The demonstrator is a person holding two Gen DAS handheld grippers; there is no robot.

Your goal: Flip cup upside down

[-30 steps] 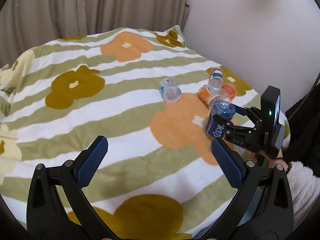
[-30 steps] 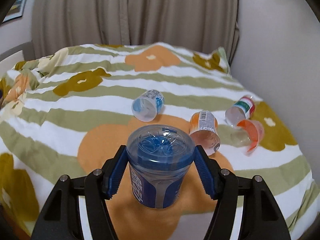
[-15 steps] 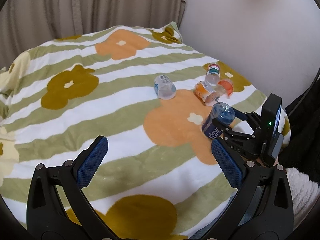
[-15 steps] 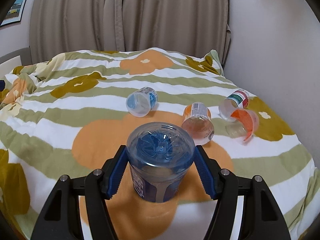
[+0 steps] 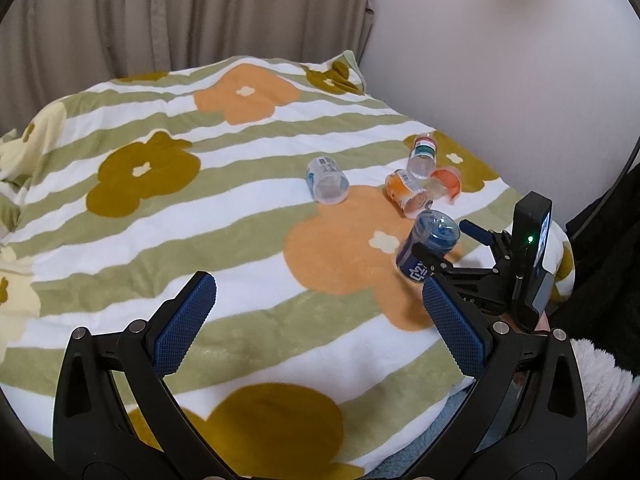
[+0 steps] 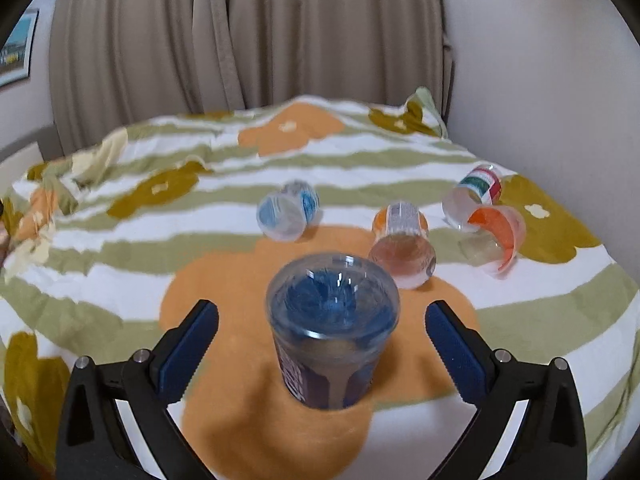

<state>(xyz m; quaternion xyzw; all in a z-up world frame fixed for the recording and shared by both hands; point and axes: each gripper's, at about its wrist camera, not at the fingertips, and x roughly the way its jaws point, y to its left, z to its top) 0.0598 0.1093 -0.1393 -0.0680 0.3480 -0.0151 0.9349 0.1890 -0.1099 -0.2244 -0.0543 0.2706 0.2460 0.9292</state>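
Note:
A clear plastic cup with a blue label (image 6: 330,332) stands upside down on the flowered blanket (image 6: 224,280), base up. My right gripper (image 6: 322,336) is open, its blue pads apart from the cup on both sides. In the left wrist view the same cup (image 5: 426,246) stands by the right gripper (image 5: 444,240) near the bed's right edge. My left gripper (image 5: 316,324) is open and empty, above the blanket's (image 5: 200,240) front part.
Several other small cups lie on their sides beyond the blue one: a light-blue one (image 6: 288,212), an orange one (image 6: 402,236), a red-and-green one (image 6: 476,192) and a clear one with an orange lid (image 6: 494,236). A wall runs along the right; curtains hang behind.
My right gripper has opened and let go of the blue cup, which now stands free on the blanket. The left gripper has stayed open.

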